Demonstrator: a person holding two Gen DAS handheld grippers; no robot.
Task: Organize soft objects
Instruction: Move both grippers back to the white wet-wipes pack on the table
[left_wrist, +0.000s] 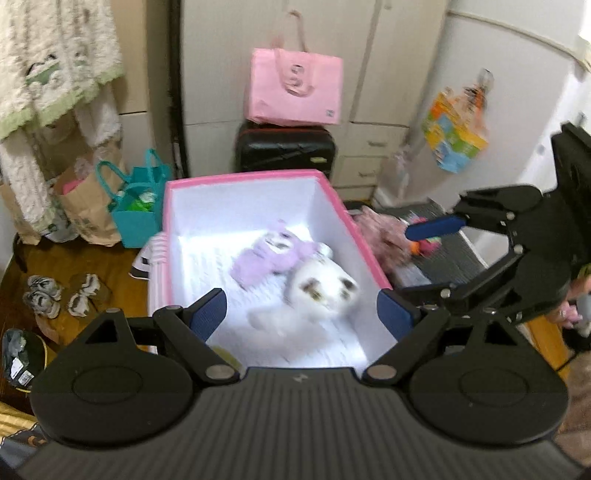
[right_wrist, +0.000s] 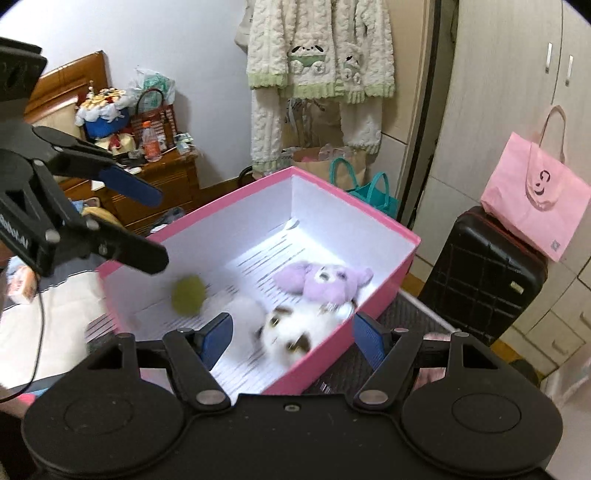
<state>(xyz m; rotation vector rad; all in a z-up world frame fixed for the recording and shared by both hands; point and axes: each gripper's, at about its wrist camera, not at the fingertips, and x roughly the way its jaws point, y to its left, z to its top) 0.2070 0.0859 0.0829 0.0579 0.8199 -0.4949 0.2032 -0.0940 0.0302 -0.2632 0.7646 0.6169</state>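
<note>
- Left gripper (left_wrist: 301, 308): jaws spread wide, nothing between the pads, above the pink box (left_wrist: 334, 192).
- Right gripper (right_wrist: 291, 334): jaws spread, empty, over the box's near edge.
- Box contents: white plush cat (right_wrist: 291, 332), purple plush (right_wrist: 325, 282) touching it, green ball (right_wrist: 188, 295) apart.

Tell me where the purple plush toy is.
The purple plush toy lies inside the pink box, touching the white plush cat, toward the box's far end.
</note>
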